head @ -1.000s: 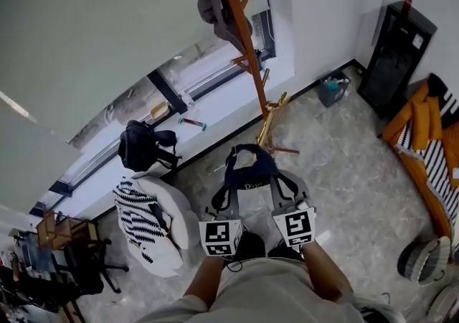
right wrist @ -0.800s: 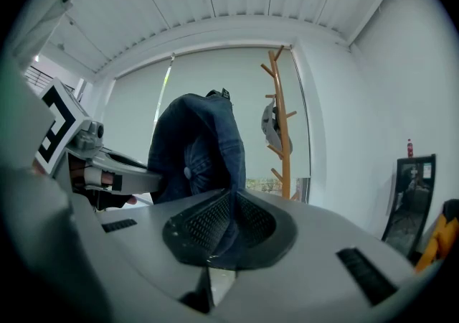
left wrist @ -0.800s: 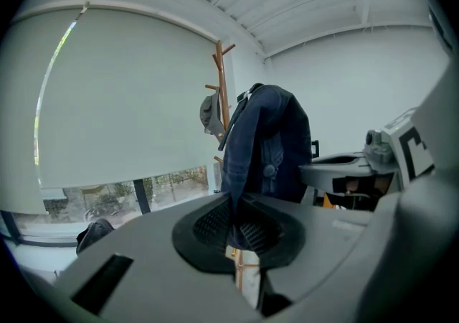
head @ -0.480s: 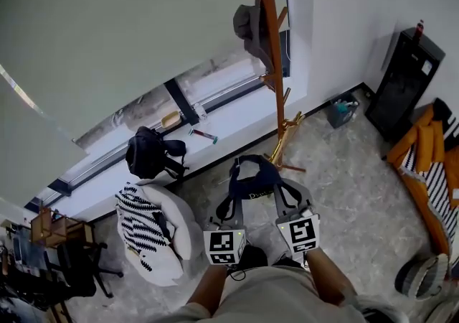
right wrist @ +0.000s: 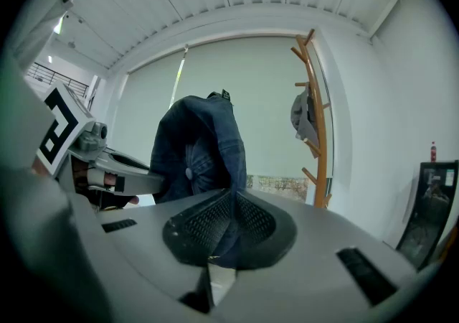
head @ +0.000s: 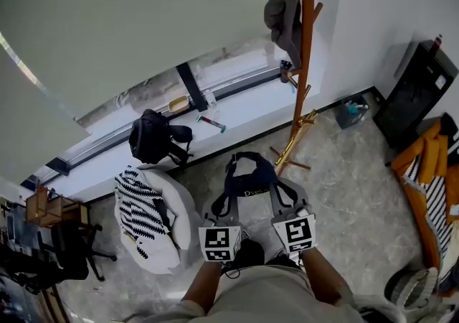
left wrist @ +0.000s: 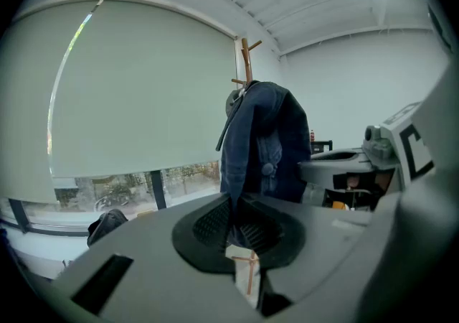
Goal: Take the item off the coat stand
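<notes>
A dark blue denim jacket (head: 251, 179) hangs in front of me between both grippers, away from the orange wooden coat stand (head: 305, 63). My left gripper (head: 224, 203) is shut on the jacket's left side, and its own view shows the denim (left wrist: 262, 142) pinched between its pads (left wrist: 215, 222). My right gripper (head: 278, 198) is shut on the right side, with the cloth (right wrist: 201, 156) rising from its closed pads (right wrist: 254, 219). A grey hat (head: 282, 20) still hangs high on the stand, which also shows in the right gripper view (right wrist: 317, 120).
A black backpack (head: 150, 138) sits on the window sill. A white armchair (head: 179, 207) with a black-and-white striped cloth (head: 136, 217) stands at my left. At the right are a black cabinet (head: 416, 92), a small bin (head: 353, 110) and orange and striped fabric (head: 430, 171).
The head view has swung, so the coat stand and hat have slid to the right of the picture. Both grippers keep holding the jacket in front of me in much the same place.
</notes>
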The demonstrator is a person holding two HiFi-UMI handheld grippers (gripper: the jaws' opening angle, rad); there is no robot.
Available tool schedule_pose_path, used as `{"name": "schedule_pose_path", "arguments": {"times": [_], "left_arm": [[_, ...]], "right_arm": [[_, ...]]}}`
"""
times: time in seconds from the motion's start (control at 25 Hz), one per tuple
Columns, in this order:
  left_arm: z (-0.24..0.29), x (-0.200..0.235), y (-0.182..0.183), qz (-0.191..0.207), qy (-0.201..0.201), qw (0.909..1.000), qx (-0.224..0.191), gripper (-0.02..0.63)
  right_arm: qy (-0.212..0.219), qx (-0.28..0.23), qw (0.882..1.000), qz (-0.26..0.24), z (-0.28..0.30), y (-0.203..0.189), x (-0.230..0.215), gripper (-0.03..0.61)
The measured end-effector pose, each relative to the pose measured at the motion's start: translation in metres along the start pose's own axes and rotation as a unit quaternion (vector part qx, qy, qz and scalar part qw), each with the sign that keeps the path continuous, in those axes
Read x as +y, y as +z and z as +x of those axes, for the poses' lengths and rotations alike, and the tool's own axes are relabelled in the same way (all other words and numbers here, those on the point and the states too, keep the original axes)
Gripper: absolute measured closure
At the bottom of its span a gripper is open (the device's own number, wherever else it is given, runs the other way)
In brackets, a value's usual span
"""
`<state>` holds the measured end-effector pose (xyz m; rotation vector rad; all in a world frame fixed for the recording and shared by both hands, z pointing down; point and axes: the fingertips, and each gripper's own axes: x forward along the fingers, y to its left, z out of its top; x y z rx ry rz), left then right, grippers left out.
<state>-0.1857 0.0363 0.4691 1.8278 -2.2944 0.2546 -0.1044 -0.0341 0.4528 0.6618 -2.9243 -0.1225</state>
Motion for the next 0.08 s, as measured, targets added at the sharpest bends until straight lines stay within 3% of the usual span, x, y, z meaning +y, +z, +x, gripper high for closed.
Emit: {"name": "schedule_pose_path", "arguments": {"times": [0.08], "left_arm": [[0.0034,0.0130,0.0029,-0.002,0.003,1.0000,-0.005,0.594]], "right_arm": [[0.004,-0.003,1.000,-0.001,0.0117,-0.0002,0.0040,0.565]]}}
